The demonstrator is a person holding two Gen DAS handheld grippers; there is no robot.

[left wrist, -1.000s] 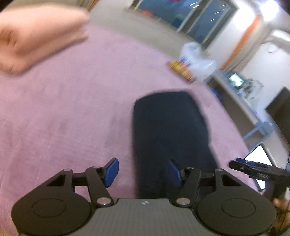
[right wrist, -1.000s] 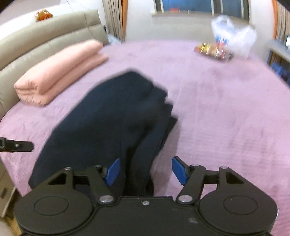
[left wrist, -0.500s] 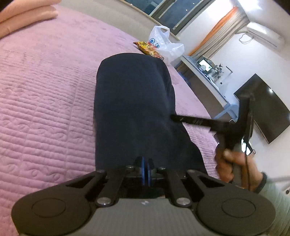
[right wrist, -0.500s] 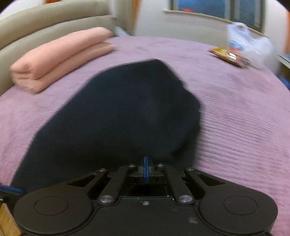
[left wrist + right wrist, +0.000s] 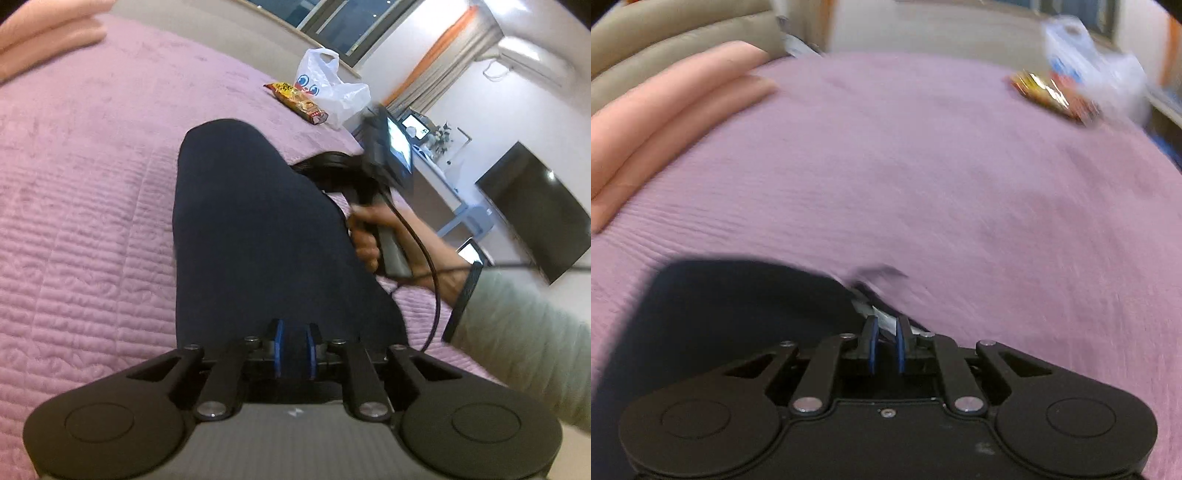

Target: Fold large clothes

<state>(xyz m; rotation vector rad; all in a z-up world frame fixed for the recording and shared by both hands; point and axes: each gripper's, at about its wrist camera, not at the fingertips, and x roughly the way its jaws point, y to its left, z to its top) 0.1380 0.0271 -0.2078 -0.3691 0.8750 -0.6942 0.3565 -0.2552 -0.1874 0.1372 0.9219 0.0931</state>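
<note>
A dark navy garment lies lengthwise on the purple bedspread. My left gripper is shut on the garment's near edge. In the right wrist view the garment fills the lower left, with a white label by the fingertips. My right gripper is shut on the garment's edge at that label. The right gripper's body and the hand holding it show in the left wrist view, at the garment's right side near its far end.
A folded pink blanket lies at the left of the bed by the beige headboard. A snack packet and a white plastic bag lie at the far edge. A TV and a desk stand to the right.
Both grippers went from open to shut on the garment's edge. The right gripper then carried its edge forward along the garment, so the right view now shows mostly bare bedspread.
</note>
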